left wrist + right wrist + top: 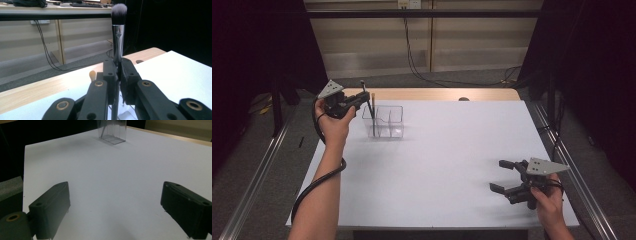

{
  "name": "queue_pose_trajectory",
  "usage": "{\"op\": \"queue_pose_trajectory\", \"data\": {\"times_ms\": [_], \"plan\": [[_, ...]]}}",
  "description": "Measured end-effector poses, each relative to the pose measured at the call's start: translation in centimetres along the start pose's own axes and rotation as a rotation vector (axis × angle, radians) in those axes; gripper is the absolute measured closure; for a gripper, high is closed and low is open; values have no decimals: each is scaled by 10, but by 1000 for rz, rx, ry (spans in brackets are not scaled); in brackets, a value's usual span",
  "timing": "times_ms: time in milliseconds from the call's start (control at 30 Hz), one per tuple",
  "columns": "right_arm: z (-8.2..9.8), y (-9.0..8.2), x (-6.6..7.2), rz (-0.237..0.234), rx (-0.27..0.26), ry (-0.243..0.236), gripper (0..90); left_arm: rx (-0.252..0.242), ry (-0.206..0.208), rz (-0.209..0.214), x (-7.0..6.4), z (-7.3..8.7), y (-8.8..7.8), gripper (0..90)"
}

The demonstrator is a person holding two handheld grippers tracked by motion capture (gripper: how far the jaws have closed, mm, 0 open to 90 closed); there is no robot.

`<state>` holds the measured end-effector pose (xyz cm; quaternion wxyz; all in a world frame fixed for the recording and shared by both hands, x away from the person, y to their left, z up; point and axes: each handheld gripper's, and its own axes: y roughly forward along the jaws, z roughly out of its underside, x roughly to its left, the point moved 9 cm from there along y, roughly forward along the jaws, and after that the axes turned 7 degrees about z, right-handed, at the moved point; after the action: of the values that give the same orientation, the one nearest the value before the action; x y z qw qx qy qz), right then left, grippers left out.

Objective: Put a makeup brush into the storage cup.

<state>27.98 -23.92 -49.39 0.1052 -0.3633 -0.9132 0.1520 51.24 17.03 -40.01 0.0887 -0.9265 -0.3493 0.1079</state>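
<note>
left gripper [362,98]: far-left of the table, held by the left hand [333,125]; jaws clamped on a makeup brush [118,37], pinching its handle just below the metal ferrule.
brush: upright, bristles up, long axis near vertical. in the high view its lower end runs down into the clear organizer [384,122]; whether the tip touches the floor of the box i cannot tell.
organizer: transparent, divided box, far-left quarter of the white table [437,165], directly under the left gripper. which compartment holds the brush: looks like the left-hand one, not certain.
second item: a pale rounded tip [92,74] shows beside the jaws in the left gripper view, probably another tool standing in the box; too little visible to name.
right gripper [503,176]: near-right of the table, jaws spread wide, nothing between them; bare tabletop ahead.
key relation: brush axis lines up with the box opening below, so travel is straight up or straight down. left hand is at the box; right is well apart, diagonally across the table.
judgement: either seating or lifting the brush; cannot tell which. a tilt could catch it on a divider wall.
</note>
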Motion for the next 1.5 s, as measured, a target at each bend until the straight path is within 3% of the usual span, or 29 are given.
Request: {"op": "queue_pose_trajectory", "data": {"times_ms": [933, 1133, 1200, 1367, 1500], "plan": [[-1, 2, 0, -5, -2, -4, 84, 16, -10, 19, -1, 14, 4, 827], [-1, 4, 0, -7, 2, -2, 84, -21, -36, 47, -1, 16, 3, 601], [0, 4, 0, -8, 2, -4, 84, -33, -27, 43, 1, 17, 3, 522], [1, 2, 0, 1, 2, 3, 84, -25, -64, 71, -2, 23, 2, 449], [1, -1, 1, 6, 0, 4, 84, -29, -74, 62, -3, 26, -1, 395]]}}
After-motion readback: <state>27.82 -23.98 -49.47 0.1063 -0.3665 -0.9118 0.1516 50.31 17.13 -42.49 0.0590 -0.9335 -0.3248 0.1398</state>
